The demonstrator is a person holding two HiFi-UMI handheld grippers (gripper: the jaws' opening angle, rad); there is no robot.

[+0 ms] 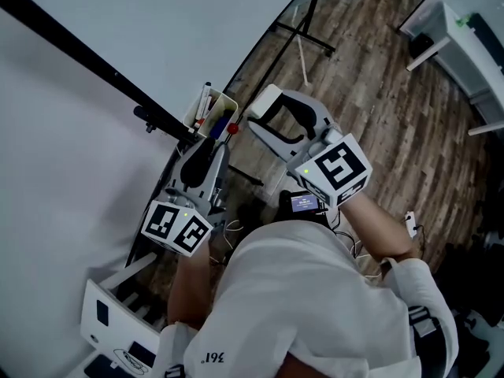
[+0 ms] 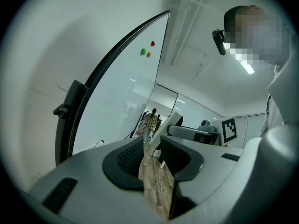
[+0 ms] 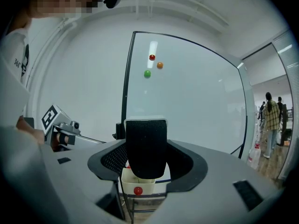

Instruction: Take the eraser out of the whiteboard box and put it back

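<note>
The eraser [image 3: 146,148], black felt with a white back, stands upright between the jaws of my right gripper [image 3: 146,158], which is shut on it. In the head view the eraser [image 1: 265,101] hangs just right of the cream whiteboard box [image 1: 224,103], level with its rim. The box [image 3: 139,183] appears below the eraser, with a red magnet [image 3: 138,190] on its front. It holds markers [image 1: 205,101]. My left gripper [image 1: 201,157] hovers below the box, by the whiteboard [image 1: 157,38]. Its jaws stand narrowly apart around nothing, so the left gripper [image 2: 150,149] is open.
Red, orange and green magnets [image 3: 152,57] stick high on the whiteboard. The board's black stand leg [image 1: 303,38] crosses the wooden floor [image 1: 378,93]. A white desk [image 1: 472,46] stands at the far right, a white rack [image 1: 110,321] at lower left. People [image 3: 271,115] walk far off.
</note>
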